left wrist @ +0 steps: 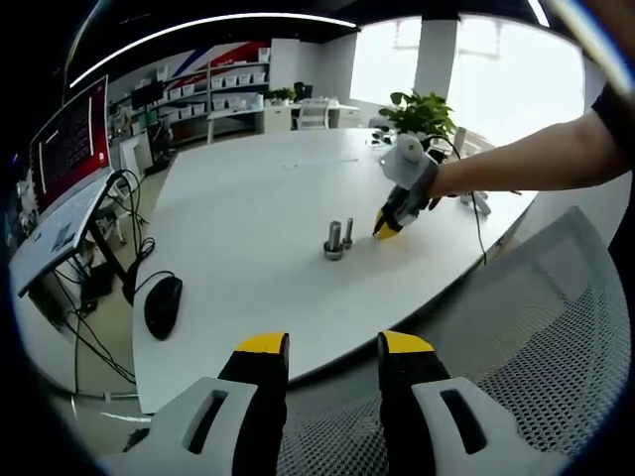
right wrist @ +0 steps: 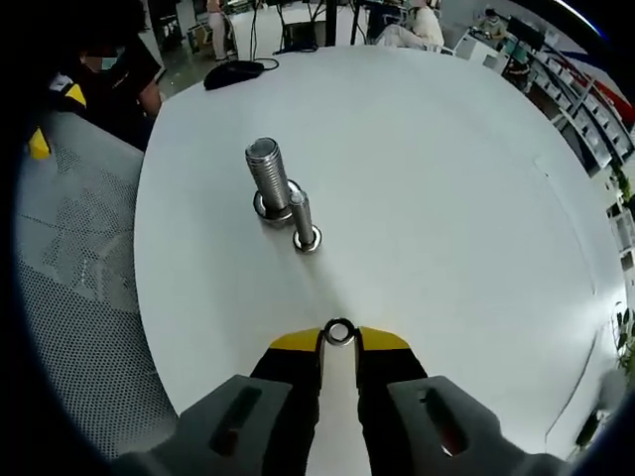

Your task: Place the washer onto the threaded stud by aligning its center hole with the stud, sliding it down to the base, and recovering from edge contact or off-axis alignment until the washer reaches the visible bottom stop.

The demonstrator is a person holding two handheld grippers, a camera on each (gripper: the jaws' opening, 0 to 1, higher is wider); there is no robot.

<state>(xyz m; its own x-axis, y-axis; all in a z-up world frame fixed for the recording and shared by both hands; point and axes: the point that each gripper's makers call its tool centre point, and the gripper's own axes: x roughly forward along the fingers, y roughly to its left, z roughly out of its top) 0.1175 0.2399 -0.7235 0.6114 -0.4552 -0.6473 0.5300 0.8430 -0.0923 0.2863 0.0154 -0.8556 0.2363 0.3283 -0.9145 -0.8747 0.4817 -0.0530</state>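
Washer [right wrist: 339, 331] pinched in right gripper [right wrist: 338, 340] jaws; two studs [right wrist: 288, 198] ahead, path clear.

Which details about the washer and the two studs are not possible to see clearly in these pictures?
- Washer, right gripper view: the yellow fingertips cover its lower edge, so grip depth is unclear.
- Large stud: its base ring is partly hidden behind the stud itself.
- Small stud: its threads are too small to read.
- Left gripper view: both studs are tiny; the right gripper hides the washer.
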